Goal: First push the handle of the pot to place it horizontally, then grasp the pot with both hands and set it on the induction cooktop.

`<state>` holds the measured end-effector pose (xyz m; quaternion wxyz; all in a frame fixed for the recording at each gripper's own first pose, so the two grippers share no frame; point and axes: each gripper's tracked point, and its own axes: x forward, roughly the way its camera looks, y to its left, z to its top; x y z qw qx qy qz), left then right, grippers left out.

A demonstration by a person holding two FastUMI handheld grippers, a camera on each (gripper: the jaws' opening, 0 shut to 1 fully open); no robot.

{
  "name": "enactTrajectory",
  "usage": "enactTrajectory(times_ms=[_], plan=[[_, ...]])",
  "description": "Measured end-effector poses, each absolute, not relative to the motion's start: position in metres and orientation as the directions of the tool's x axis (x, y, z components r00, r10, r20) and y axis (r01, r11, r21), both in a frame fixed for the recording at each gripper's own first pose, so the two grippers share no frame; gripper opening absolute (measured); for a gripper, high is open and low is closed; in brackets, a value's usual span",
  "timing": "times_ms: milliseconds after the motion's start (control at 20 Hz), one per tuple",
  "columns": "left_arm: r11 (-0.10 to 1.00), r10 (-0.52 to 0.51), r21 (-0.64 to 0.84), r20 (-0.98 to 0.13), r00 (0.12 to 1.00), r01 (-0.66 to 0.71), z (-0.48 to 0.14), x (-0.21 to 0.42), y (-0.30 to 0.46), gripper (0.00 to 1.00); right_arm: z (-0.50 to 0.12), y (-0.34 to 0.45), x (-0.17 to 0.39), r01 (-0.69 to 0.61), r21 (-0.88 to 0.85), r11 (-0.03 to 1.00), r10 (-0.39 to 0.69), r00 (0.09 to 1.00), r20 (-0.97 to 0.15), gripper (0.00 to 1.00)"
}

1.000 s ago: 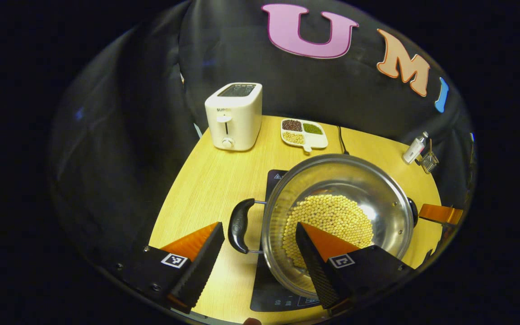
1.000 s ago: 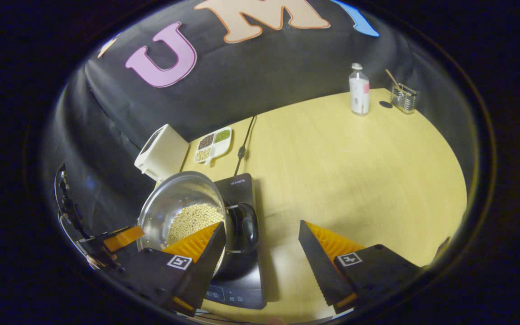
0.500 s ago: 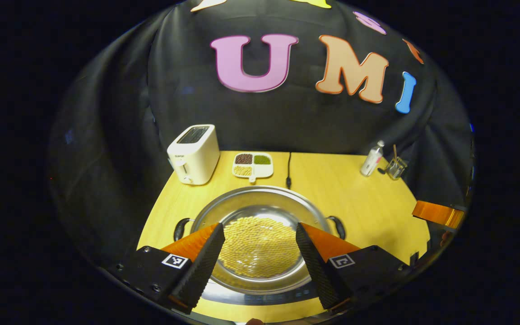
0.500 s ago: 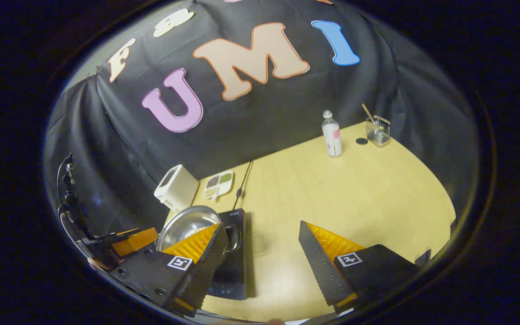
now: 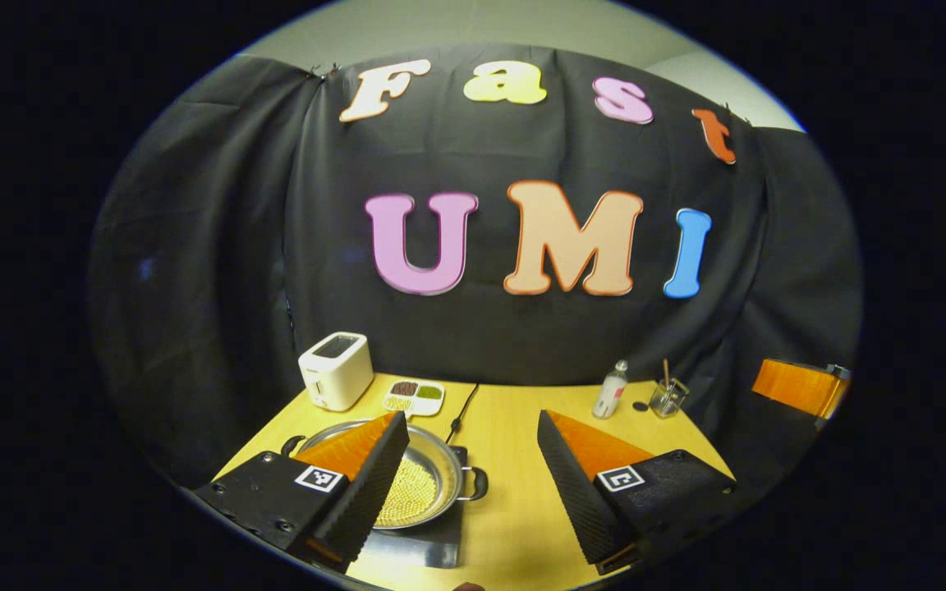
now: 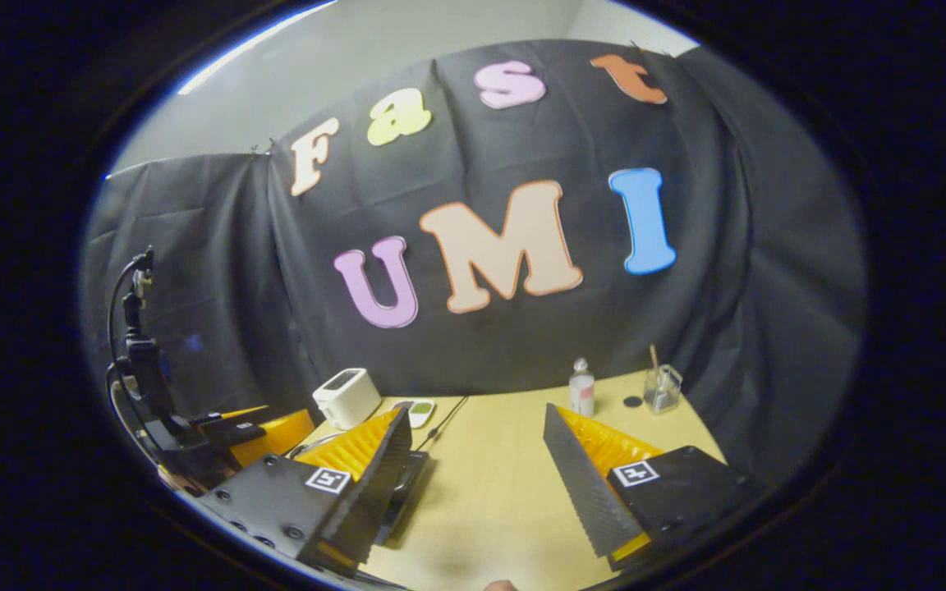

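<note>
1. Black cloth hangs behind a wooden table [image 5: 514, 427], and I see it from well back in both views.
2. My left gripper [image 5: 466, 484] has its fingers wide apart, with nothing between them but the table beyond.
3. My right gripper [image 6: 477, 484] is likewise spread apart and holds nothing.
4. I see the pot [image 5: 432, 480] sitting on the cooktop [image 5: 424, 546] in the left gripper view, partly behind my left finger, with yellow beans [image 5: 411, 492] inside and one dark handle [image 5: 477, 484] pointing right.
5. At the table's back edge stand a toaster [image 5: 335, 371] and, just beside it, a divided dish [image 5: 414, 396].
6. A cord [image 5: 461, 410] runs from the back edge toward the cooktop.
7. Far right at the back I see a bottle [image 5: 611, 390] near a glass cup [image 5: 667, 398].
8. In the right gripper view, the left gripper and a stand [image 6: 144, 369] sit at my far left.
</note>
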<state>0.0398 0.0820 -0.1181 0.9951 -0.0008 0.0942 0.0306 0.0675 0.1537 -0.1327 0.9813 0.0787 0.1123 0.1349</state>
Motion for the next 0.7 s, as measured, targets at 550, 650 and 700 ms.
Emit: enactTrajectory(times_ms=[550,650,700], plan=[[0.981,0.141,0.118,0.13,0.982,-0.156,-0.039,-0.036,0.044,0.93,-0.07,0.093,0.013,-0.225,0.069,0.972,0.229,0.972,-0.053,0.93],[0.98,0.136,0.126,0.149,0.979,-0.155,-0.039,-0.046,0.037,0.96,-0.073,0.085,0.011,-0.221,0.08,0.972,0.226,0.972,-0.057,0.93],[0.98,0.13,0.127,0.16,0.978,-0.151,-0.037,-0.047,0.034,0.95,-0.075,0.082,0.01,-0.219,0.087,0.972,0.225,0.973,-0.06,0.93]])
